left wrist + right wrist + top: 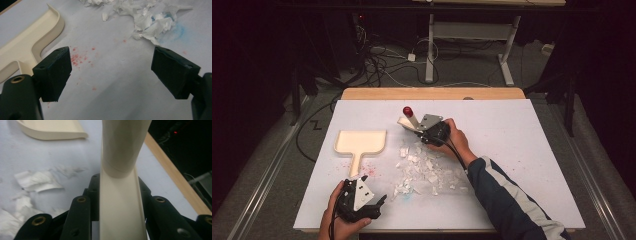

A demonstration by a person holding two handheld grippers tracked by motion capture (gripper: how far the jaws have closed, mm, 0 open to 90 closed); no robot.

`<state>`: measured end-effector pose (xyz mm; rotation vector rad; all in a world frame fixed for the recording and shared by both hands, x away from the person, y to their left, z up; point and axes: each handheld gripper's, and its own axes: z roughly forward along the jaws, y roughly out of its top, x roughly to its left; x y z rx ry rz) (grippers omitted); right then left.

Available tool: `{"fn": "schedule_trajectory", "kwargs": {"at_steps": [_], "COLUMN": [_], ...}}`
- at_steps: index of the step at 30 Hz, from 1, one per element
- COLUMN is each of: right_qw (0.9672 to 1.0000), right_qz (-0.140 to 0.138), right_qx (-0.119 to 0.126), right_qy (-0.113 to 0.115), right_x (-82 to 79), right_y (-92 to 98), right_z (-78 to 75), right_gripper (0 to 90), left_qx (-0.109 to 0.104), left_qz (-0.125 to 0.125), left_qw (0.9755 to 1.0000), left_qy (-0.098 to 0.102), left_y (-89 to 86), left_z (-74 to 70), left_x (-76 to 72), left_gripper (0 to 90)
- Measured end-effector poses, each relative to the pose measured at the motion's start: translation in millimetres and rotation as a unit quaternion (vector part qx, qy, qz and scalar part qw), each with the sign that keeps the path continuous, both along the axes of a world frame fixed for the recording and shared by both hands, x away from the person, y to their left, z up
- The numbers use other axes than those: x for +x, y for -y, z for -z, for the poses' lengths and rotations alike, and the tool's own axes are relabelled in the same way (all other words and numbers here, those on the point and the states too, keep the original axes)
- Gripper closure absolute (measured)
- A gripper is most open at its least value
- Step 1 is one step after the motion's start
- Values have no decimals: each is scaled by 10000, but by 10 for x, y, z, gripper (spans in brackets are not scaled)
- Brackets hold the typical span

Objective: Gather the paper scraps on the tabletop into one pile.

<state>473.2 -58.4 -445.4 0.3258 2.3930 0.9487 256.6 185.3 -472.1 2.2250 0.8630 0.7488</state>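
The left gripper [362, 200] hovers low near the front edge of the table [532, 165], and the cream dustpan [360, 142] lies just beyond it, handle end nearest: the pan's long axis runs from the handle, which points back toward the person, out to the wide scoop farther up the table, so a reach for it would go forward and slightly left, straight along the handle. In the left gripper view the jaws stand wide apart with nothing between them, bare white table and a sprinkle of red specks [80, 58] below, and the dustpan's handle [22, 56] sits off beside the left-hand jaw, near but not touching. The pile of torn white paper scraps [424, 170] lies to the right of the dustpan, between the two hands, with a faint blue smear [178, 31] at its near edge. The right gripper [419, 131] is at the far side of that pile, clamped on the cream handle of a small brush [409, 120] whose red-tipped end points up and away; the right gripper view shows that handle [120, 202] pinched squarely between the jaws. By position, the left hand is much the nearer to the dustpan, and the brush is placed to sweep the scraps leftward toward the scoop
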Motion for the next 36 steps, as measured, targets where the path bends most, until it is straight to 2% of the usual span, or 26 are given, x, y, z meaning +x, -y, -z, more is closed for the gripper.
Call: {"fn": "schedule_trajectory", "kwargs": {"at_steps": [5,8,9,10,14,18,22,24,26,27,29,33,36], "right_qw": [9987,9970,9953,9941,9874,9782,9723,9699,9686,9686,9716,9783,9831], "right_qz": [-481,-768,-961,-1073,-1560,-2036,-2276,-2371,-2432,-2437,-2333,-2068,-1825], "right_qx": [-174,-91,-69,-20,-220,-222,-210,-181,-285,-309,-328,-99,79], "right_qy": [-14,-82,-64,-159,-172,-358,-500,-515,-426,-391,-207,58,134], "right_x": [-67,-147,-178,-223,-390,-509,-626,-674,-743,-778,-829,-851,-855], "right_y": [-66,-48,-36,-33,-4,131,324,400,454,476,511,596,684], "right_z": [44,13,5,8,33,1,-44,-73,-101,-115,-152,-272,-361], "right_gripper": [682,682,682,682,679,678,680,681,682,682,682,683,682], "left_qx": [-17,-44,-48,-64,-135,-157,-153,-129,-113,-116,-105,-77,-84], "left_qz": [13,36,39,43,70,125,153,179,196,202,200,206,205], "left_qw": [10000,10000,10000,10000,9999,9998,9997,9996,9996,9996,9996,9995,9995], "left_qy": [7,-33,-39,-45,-35,-87,-137,-177,-189,-184,-191,-208,-211], "left_y": [-2,-13,-11,-10,-15,-10,-2,3,11,15,21,34,36], "left_z": [-3,-3,-3,-5,-12,-9,-3,2,1,2,3,4,8], "left_x": [-7,-5,-6,-7,-15,-21,-20,-16,-16,-16,-13,-7,-8], "left_gripper": [159,160,160,159,160,160,160,160,159,159,159,160,159]}}
